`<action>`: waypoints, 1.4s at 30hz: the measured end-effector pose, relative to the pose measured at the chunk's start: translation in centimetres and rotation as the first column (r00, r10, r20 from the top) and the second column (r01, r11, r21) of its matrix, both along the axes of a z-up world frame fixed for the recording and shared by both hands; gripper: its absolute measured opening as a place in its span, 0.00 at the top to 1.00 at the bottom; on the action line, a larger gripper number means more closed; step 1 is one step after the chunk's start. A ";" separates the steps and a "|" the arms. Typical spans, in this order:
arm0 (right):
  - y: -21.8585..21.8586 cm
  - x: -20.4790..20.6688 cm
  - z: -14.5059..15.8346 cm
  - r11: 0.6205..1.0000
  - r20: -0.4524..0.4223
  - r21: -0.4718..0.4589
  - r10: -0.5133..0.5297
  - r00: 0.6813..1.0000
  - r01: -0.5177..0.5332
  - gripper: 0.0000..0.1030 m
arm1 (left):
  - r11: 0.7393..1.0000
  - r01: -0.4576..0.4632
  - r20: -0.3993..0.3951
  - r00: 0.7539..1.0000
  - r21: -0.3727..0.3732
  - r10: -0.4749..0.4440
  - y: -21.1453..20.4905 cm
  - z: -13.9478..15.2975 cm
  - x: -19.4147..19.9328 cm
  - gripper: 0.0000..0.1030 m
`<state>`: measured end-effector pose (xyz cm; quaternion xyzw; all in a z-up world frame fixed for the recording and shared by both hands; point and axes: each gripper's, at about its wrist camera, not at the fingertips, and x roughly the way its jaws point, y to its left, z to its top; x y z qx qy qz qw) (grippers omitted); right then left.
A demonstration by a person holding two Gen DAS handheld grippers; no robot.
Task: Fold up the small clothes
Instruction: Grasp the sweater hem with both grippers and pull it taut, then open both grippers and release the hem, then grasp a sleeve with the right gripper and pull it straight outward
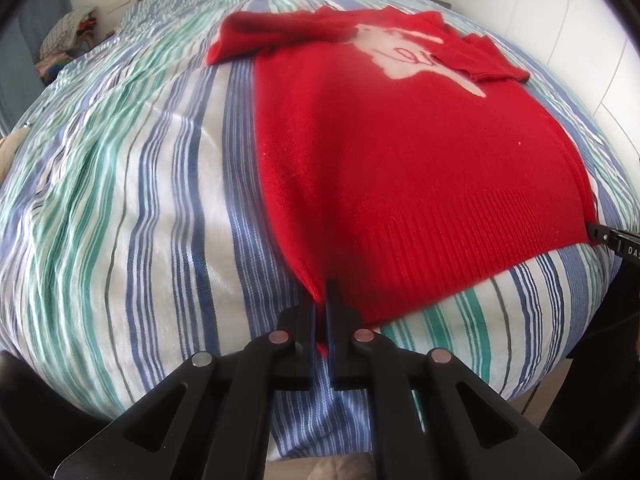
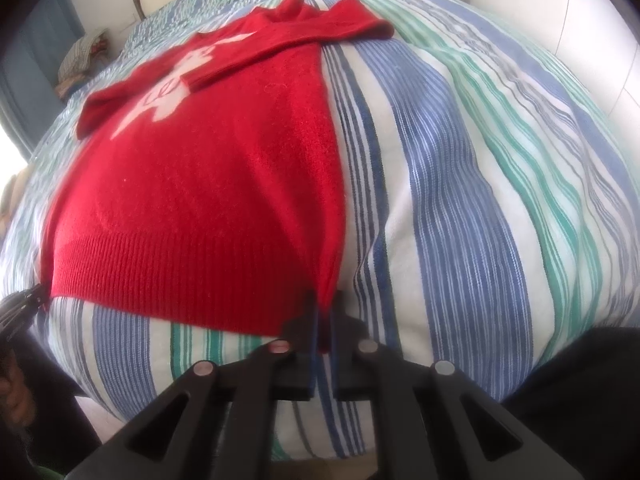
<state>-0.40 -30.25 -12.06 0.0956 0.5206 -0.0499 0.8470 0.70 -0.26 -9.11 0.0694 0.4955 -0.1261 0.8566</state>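
Sweater hem being gripped at both corners for the bottom fold.

The red sweater (image 1: pixel 400 152) is lying flat on the striped bed (image 1: pixel 120 200), sleeves crossed; the left gripper (image 1: pixel 322 300) and the right gripper (image 2: pixel 324 308) are each clamping a hem corner. Next, judged: lifting both corners evenly toward the collar.

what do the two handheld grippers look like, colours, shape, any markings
Both are matte black. The left gripper and right gripper each have two narrow flat fingers with blue inner faces, driven by angled linkage arms with triangular cut-outs and round silver pivot pins. In the left wrist view the right gripper's side shows white lettering, partly cut off. No cables or sleeves are clearly visible.
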 end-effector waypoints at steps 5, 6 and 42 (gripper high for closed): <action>-0.3 -0.5 0.3 1.000 0.007 0.027 -0.010 1.000 0.010 0.96 | 1.000 -0.016 0.017 1.000 0.014 0.016 -0.1 0.4 -0.4 0.94; -0.6 -0.5 0.3 0.999 0.009 0.048 -0.022 1.000 0.022 0.95 | 1.000 -0.015 0.018 1.000 0.021 0.015 -0.2 0.5 -0.5 0.93; -12.7 16.2 10.3 0.988 0.402 0.122 0.043 0.915 -0.100 0.92 | 0.965 -0.262 0.049 0.964 0.002 0.262 7.9 6.4 -1.6 0.20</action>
